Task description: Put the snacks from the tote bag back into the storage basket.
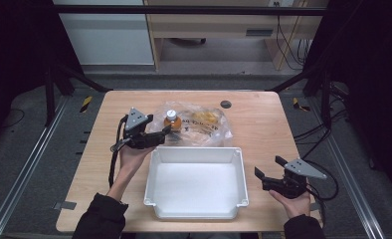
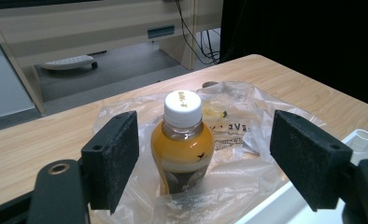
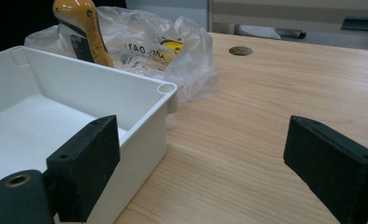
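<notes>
Left gripper view — bottle (image 2: 182, 140) between open jaws

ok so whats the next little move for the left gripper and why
Probably ease the left gripper forward so its pads sit either side of the bottle, then close. Its jaws stand open and lined up with the bottle, which stands upright in the plastic bag and is not yet gripped. The white tray beside it has nothing in it, which looks like where the bottle goes.

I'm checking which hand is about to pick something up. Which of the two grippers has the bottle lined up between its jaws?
The left gripper: its open jaws flank the orange bottle standing in the plastic bag. The right gripper faces bare table beside the white bin.
</notes>
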Available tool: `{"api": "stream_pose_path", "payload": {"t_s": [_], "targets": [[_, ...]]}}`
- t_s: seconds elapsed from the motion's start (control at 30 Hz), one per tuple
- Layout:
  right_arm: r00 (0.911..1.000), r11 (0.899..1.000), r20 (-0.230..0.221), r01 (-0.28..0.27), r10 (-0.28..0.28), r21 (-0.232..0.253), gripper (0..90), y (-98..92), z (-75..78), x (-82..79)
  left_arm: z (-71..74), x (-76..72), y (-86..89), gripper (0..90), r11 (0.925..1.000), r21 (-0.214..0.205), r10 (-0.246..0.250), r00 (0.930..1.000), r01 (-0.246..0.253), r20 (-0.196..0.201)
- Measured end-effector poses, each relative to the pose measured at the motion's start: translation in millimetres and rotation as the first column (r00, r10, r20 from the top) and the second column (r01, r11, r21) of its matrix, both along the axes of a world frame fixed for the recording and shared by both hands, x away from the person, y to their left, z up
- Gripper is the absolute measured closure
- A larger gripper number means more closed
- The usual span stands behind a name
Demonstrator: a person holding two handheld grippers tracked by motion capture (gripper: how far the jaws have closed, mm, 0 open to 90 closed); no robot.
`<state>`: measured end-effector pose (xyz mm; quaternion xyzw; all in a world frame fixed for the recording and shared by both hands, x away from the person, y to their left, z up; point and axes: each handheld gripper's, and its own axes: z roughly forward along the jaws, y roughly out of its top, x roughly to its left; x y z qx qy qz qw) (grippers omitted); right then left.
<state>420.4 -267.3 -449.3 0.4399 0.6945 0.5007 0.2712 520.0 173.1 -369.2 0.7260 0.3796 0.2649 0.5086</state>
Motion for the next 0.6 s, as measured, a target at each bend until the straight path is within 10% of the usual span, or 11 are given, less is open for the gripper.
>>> {"api": "stream_pose_path", "payload": {"t_s": [0.6], "targets": [[1.0, 1.0, -0.007, -0.003, 0.003, 0.0, 10.9, 0.9, -0.5, 0.9, -5.2, 16.7, -9.4, 24.1, 1.0, 0.005, 0.007, 1.0, -0.007, -0.002]]}}
